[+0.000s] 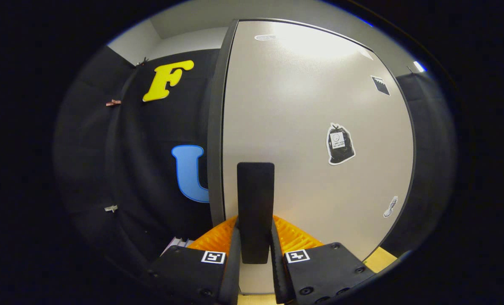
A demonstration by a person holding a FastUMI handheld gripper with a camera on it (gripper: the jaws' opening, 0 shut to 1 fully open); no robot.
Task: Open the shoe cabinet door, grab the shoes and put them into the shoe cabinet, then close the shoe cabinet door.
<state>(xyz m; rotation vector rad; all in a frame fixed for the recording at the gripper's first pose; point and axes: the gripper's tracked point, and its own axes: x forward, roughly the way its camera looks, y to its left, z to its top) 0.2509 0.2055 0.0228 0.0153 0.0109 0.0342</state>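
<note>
Shoe cabinet door (311,140): one, pale, flat panel with a dark edge, standing upright just ahead of the gripper (255,250). Likely rigid, light to swing, smooth and slippery on its face.

Handle (255,212): one, dark, upright bar near the door's left edge; the sensible place to hold.

Fingers: two, closed in against the handle's lower end, one each side, apparently gripping it.

Stickers (340,144): four on the door.

Shoes: none counted.

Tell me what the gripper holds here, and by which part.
The gripper is shut on the black handle of the cabinet door, near the handle's lower end.
</note>
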